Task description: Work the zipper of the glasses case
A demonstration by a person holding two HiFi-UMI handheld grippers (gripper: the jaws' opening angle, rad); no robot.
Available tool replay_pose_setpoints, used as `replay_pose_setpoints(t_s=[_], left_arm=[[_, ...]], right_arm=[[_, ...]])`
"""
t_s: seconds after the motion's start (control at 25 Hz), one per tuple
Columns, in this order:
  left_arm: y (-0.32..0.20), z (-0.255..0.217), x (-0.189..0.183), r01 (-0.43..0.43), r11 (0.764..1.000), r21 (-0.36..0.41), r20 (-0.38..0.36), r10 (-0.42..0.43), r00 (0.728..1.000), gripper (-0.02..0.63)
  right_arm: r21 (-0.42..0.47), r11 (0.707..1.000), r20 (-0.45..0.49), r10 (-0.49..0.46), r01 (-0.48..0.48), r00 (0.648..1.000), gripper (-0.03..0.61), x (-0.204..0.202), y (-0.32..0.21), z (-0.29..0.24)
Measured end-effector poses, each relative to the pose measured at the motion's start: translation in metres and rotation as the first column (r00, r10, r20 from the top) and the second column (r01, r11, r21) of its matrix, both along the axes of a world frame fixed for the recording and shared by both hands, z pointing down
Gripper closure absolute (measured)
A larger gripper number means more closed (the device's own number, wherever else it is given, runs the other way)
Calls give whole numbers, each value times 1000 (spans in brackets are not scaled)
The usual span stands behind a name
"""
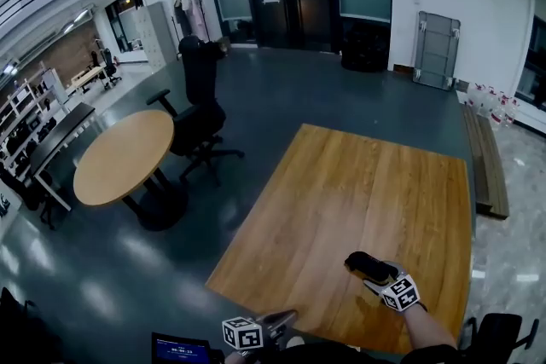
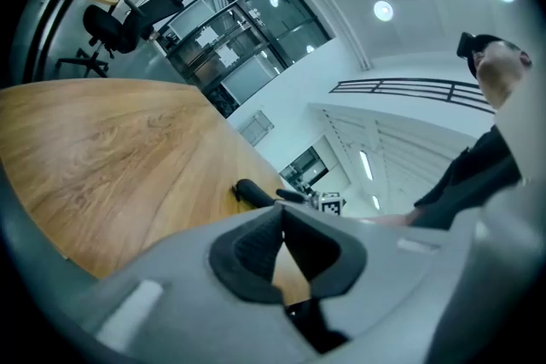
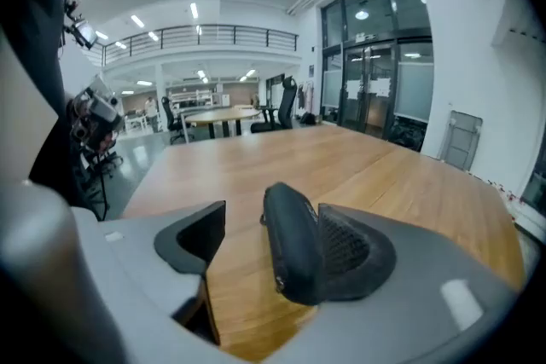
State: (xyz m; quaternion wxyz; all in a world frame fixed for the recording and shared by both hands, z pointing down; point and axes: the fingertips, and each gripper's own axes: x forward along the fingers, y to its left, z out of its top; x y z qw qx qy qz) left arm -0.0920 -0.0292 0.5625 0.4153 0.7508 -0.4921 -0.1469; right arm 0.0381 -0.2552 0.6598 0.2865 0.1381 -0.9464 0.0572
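Right gripper [image 3: 271, 222] open, glasses case [image 3: 294, 256] on edge between its jaws, long axis along them.

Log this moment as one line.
left gripper: shut, empty | right gripper: open, glasses case between jaws, against one pad, gap at the other | wooden table: bears case

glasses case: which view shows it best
The right gripper view: the glasses case sits close between the open jaws, zipper visible. Head view and left gripper view show only a small dark shape.
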Motion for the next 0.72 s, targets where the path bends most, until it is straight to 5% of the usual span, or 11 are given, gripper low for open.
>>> replay_pose_setpoints(t_s=[0.08,0.16,0.2,0.4,0.72], left_arm=[[0,-2,-5,-12,1000,18,6,11,1000,615],[-2,-4,-8,-37,999,35,8,37,999,615],[-3,-5,-9,-54,998,44,9,54,999,615],[-7,-14,-4,-164,982,89,21,163,986,614],[-22,-44,49,-317,935,158,18,319,948,615]], right_arm=[[9,997,113,79,-80,990,323,0,7,-33],[-20,986,240,163,-163,957,531,-2,21,-66],[-51,980,304,198,-192,932,574,-4,32,-81],[-209,951,501,305,-229,810,574,-25,103,-145],[-247,952,555,291,-179,780,574,-33,180,-195]])
